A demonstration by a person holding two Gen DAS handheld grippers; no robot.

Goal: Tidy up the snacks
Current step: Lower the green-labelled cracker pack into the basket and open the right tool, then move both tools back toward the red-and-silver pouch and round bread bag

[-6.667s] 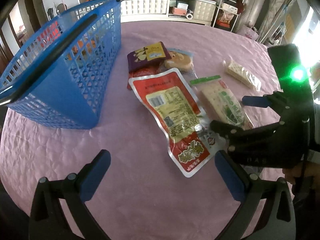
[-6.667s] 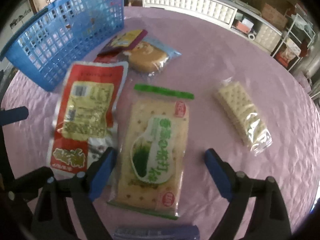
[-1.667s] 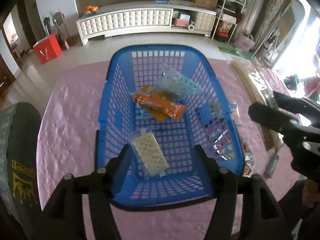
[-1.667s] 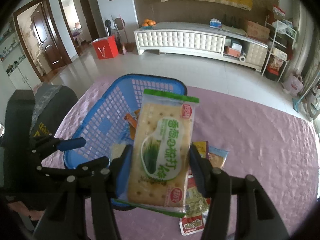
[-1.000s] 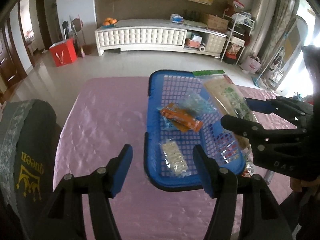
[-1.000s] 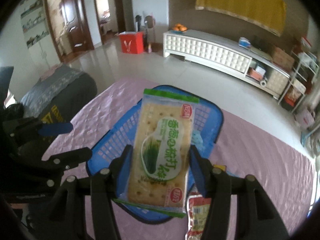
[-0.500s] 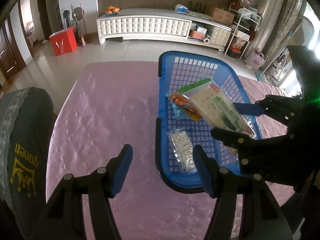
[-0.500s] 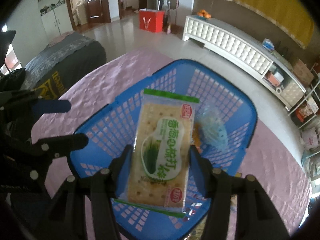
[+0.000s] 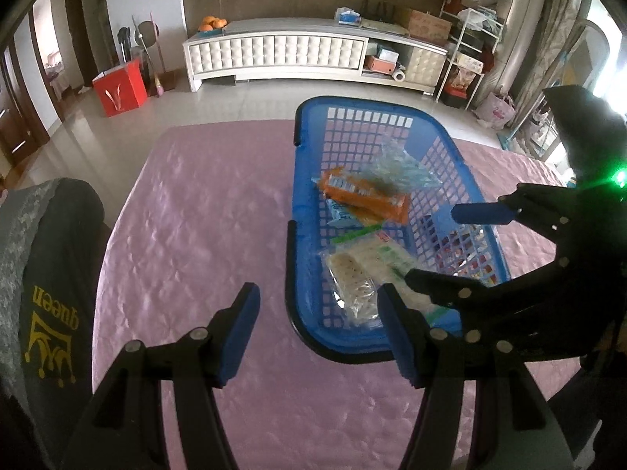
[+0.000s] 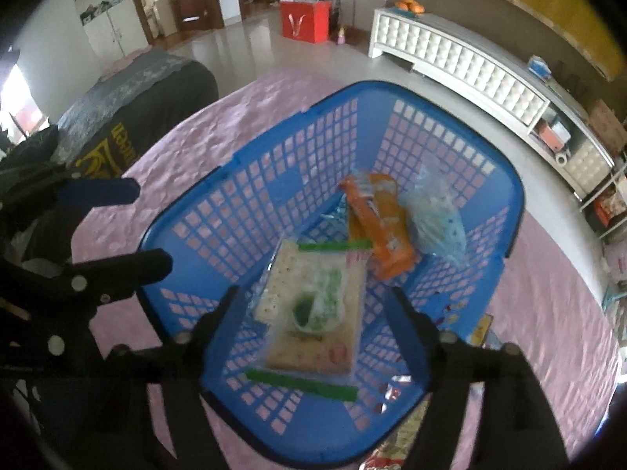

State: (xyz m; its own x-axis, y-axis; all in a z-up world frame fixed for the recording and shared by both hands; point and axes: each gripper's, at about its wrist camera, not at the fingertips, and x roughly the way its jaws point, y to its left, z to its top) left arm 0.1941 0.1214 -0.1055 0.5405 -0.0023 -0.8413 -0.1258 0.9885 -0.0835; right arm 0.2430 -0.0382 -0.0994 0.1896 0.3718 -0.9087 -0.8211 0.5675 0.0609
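Observation:
A blue plastic basket [image 9: 476,192] [image 10: 513,211] stands on the pink tablecloth. The green-labelled cracker pack [image 10: 313,309] [image 9: 386,258] lies inside it, partly over a small clear cracker pack [image 9: 348,278]. An orange snack pack [image 10: 378,223] [image 9: 364,192] and a clear pale-blue bag [image 10: 435,219] [image 9: 399,168] lie further in. My right gripper [image 10: 315,325] [image 9: 450,250] is open and empty above the cracker pack. My left gripper [image 9: 319,329] is open and empty over the basket's near left rim.
Red and yellow snack packs [image 10: 399,438] lie on the cloth [image 9: 203,235] beyond the basket's right side, seen partly through its wall [image 9: 466,250]. A dark chair back [image 9: 43,286] with yellow lettering stands at the table's left edge.
My right gripper opened and let go of the green cracker pack, which dropped into the basket onto the small cracker pack. The left gripper stayed open and shifted slightly.

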